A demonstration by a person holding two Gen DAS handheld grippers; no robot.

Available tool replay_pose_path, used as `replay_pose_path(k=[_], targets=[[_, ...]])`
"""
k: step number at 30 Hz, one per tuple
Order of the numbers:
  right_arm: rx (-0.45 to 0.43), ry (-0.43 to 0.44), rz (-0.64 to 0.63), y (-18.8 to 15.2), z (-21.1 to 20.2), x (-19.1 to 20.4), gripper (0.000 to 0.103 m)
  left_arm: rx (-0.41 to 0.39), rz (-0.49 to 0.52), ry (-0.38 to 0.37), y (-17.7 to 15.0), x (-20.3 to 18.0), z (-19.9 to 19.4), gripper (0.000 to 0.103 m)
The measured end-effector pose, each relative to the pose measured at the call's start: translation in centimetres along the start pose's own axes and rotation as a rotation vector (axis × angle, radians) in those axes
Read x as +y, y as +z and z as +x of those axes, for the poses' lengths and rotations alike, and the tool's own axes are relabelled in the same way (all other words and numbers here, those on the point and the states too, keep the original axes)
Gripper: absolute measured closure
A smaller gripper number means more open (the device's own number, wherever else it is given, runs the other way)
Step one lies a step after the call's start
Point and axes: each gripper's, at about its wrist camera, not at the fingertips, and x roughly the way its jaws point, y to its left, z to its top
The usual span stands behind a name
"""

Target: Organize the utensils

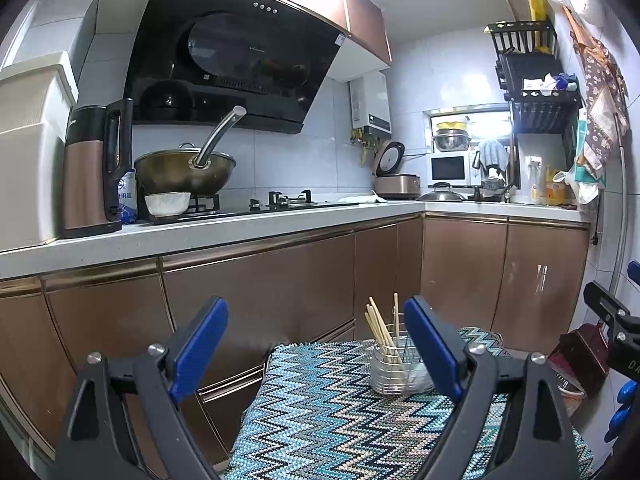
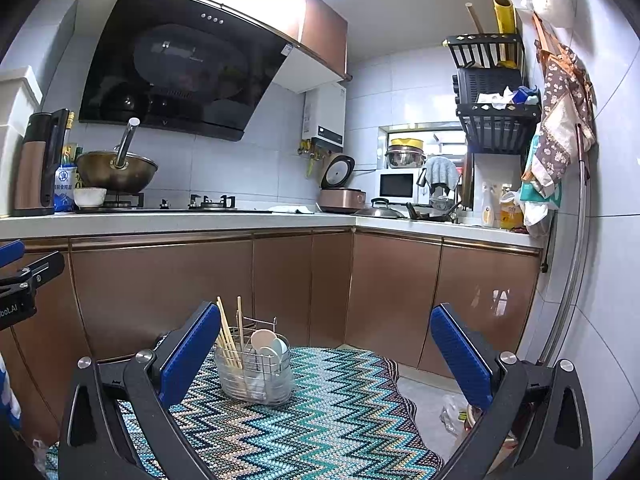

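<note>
A wire utensil holder [image 2: 256,376] stands on a zigzag-patterned cloth [image 2: 320,420] covering a low table. It holds several wooden chopsticks [image 2: 228,340] on its left side and pale spoons [image 2: 268,342] on its right. In the left wrist view the holder [image 1: 394,372] with its chopsticks [image 1: 380,330] sits just left of the right finger. My left gripper [image 1: 316,352] is open and empty, above the cloth [image 1: 320,412]. My right gripper [image 2: 326,352] is open and empty, with the holder next to its left finger.
Brown cabinet doors [image 2: 200,280] stand behind the table under a white counter [image 2: 180,220] with a wok [image 2: 116,172], kettle [image 2: 34,168] and gas hob. A plastic bag [image 2: 454,412] lies on the floor to the right. The other gripper shows at the right edge [image 1: 612,320].
</note>
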Motion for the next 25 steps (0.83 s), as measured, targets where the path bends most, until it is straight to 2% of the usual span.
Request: replay_pose_path(k=[25], targets=[[-0.028,0.000,0.008,0.3,-1.6,0.2,0.000,-0.013,-0.008,0.003,0.4,0.3,-1.5,0.013]])
